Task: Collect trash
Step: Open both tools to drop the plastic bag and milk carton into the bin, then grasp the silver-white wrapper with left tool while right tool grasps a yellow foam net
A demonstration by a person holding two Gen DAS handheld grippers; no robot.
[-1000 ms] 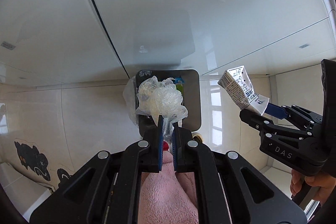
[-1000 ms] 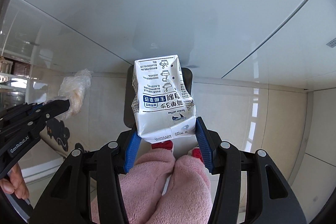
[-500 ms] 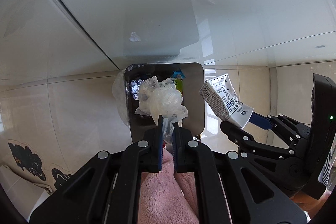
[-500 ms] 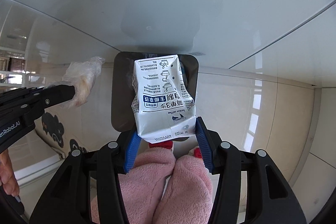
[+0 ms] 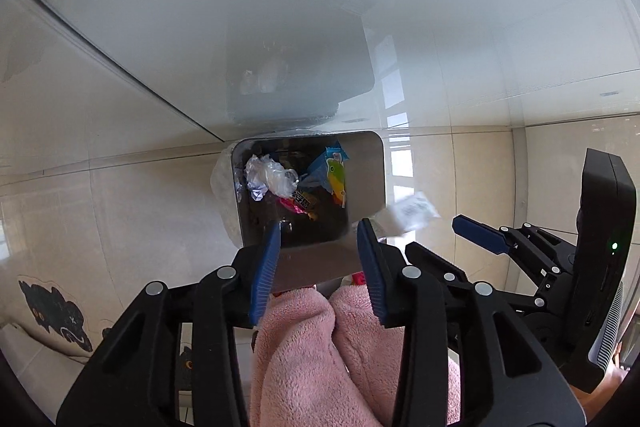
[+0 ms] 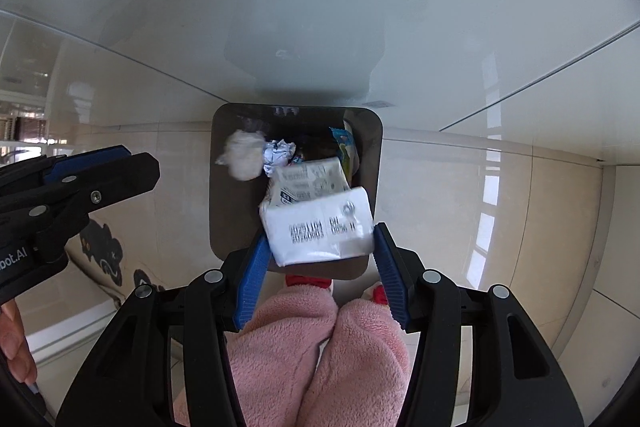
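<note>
A dark square trash bin (image 5: pixel 366 179) stands on the floor against the white wall, with crumpled plastic (image 5: pixel 270 179) and coloured wrappers (image 5: pixel 332 175) inside. My left gripper (image 5: pixel 318 247) is open and empty just above the bin's near edge. My right gripper (image 6: pixel 318 263) is open above the bin (image 6: pixel 224 211). The white milk carton (image 6: pixel 316 219) is blurred, loose between the right jaws and dropping into the bin. It shows blurred at the bin's right edge in the left wrist view (image 5: pixel 412 213). A pale plastic wad (image 6: pixel 244 155) falls into the bin's left side.
Pink plush slippers (image 5: pixel 340 355) stand right below the grippers. Beige floor tiles surround the bin. A black cat-shaped mat (image 5: pixel 52 315) lies at the lower left. A white glossy wall rises behind the bin.
Both grippers have opened over the bin. The left one let go of the clear plastic wad, the right one let go of the milk carton; both pieces are falling in.
</note>
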